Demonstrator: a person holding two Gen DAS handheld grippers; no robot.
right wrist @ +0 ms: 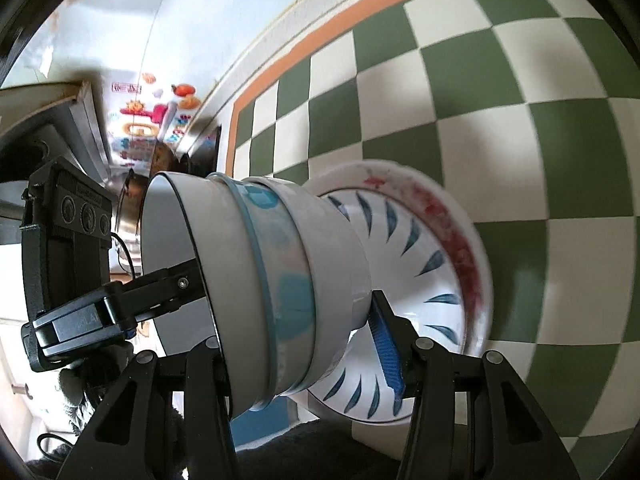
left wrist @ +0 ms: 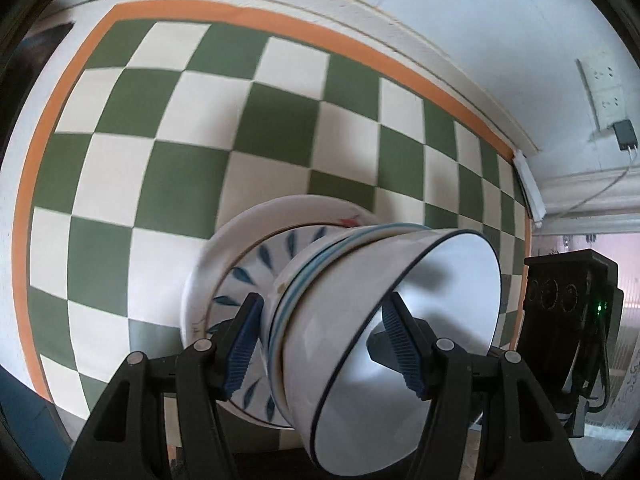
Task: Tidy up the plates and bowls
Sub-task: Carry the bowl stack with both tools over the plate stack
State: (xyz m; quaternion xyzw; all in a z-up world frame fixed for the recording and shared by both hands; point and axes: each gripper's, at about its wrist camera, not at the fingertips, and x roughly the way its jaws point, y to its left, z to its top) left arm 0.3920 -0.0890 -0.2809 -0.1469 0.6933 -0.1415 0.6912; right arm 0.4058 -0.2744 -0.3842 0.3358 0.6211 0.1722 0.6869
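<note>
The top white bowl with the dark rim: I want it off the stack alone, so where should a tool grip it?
Pinch the white bowl by its flared wall just below the rim, one finger inside and one outside, coming from the open mouth side. Its lower body sits nested in the blue-banded bowl, so likely only that upper wall is free to hold.

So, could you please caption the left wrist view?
Left gripper clamps nested bowls and plates above checkered tablecloth.

No lettering is legible; the wall stickers (right wrist: 160, 120) are too blurred.
</note>
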